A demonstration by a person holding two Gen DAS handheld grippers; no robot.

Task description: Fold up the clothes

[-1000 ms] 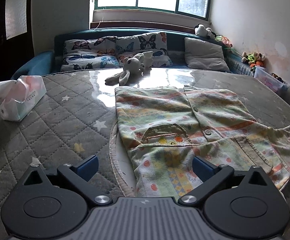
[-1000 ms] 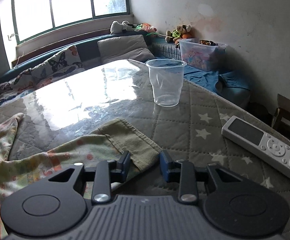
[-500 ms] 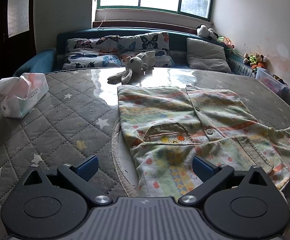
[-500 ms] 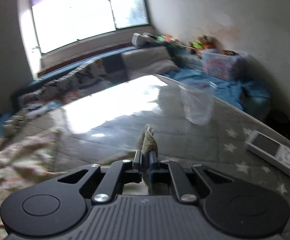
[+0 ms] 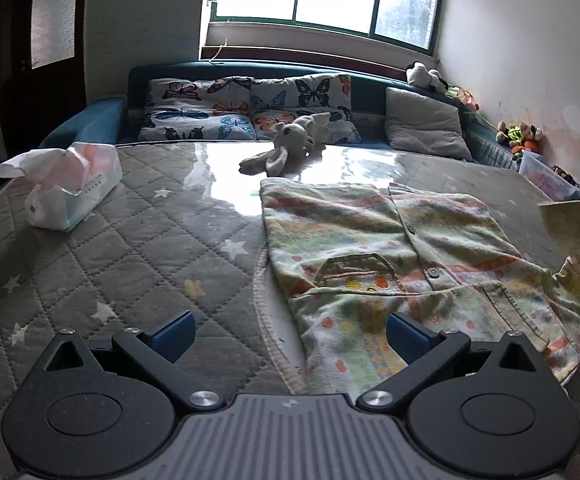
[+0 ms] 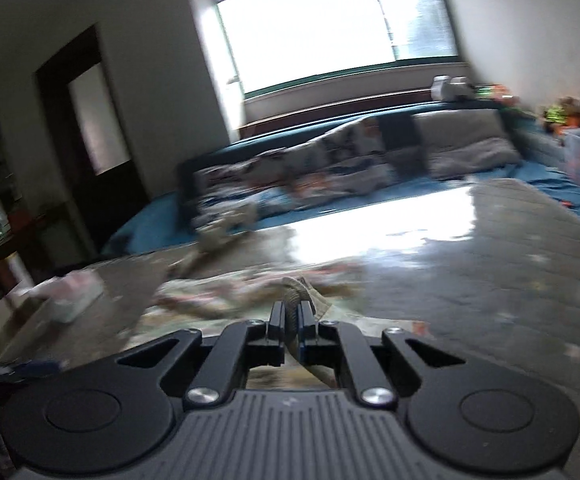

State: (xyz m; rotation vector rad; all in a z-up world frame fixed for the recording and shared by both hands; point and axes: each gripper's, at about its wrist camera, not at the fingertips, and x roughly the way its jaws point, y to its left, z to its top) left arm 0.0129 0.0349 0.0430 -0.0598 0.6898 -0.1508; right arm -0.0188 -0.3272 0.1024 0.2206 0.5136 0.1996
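Pastel patterned shirt (image 5: 373,248), cuff pinched in right tongs (image 6: 293,316); left tongs (image 5: 290,330) agape.

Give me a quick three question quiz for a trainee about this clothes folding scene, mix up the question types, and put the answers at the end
1. True or false: the left gripper is clamped on the patterned shirt.
2. What do the right gripper jaws hold?
A. tissue pack
B. a fold of the shirt's olive-edged cloth
C. plush rabbit
3. Fill in: the plush rabbit lies on the table beyond the shirt's ____ edge.

Key:
1. False; its jaws stand wide open.
2. B
3. far
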